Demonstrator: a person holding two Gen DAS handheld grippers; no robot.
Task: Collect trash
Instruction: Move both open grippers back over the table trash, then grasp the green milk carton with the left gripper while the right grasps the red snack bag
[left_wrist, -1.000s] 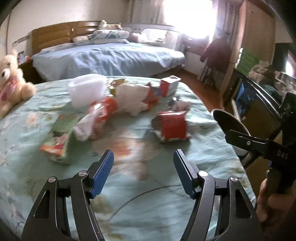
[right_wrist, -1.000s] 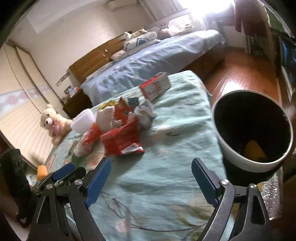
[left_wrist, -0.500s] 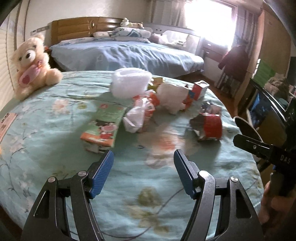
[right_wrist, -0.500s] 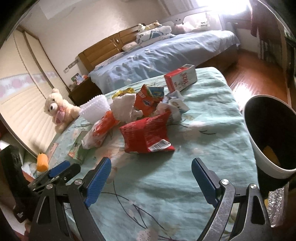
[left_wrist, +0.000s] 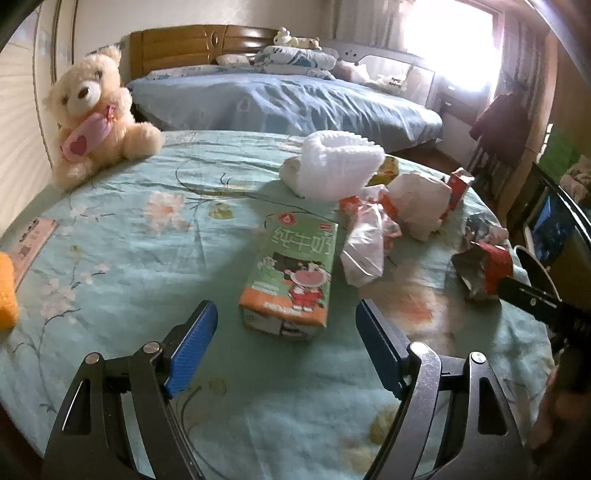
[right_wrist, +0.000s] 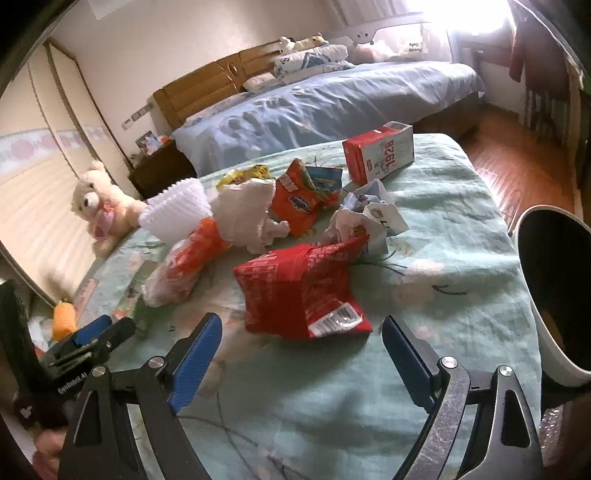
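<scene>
Left wrist view: the left tool (left_wrist: 283, 328) hangs spread wide, empty, just short of the green milk carton (left_wrist: 291, 273) lying on the bed.

Right wrist view: the right tool (right_wrist: 301, 345) gapes empty before the red wrapper (right_wrist: 303, 291); the bin (right_wrist: 554, 295) stands beside the bed, most litter seemingly uncollected.

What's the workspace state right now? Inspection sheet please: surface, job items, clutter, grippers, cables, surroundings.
Surface: round table under a teal floral cloth.
Job's things: green milk carton lying flat ahead of the left gripper; red snack bag ahead of the right gripper; red 1928 carton, orange wrapper, crumpled paper, white plastic bags; trash bin at the table's right edge.
Clutter: teddy bear, white ruffled cup, orange thing at the left edge.
Grippers: both with jaws open, holding nothing.
Cables: nothing seen.
Surroundings: blue bed, bright window.
</scene>
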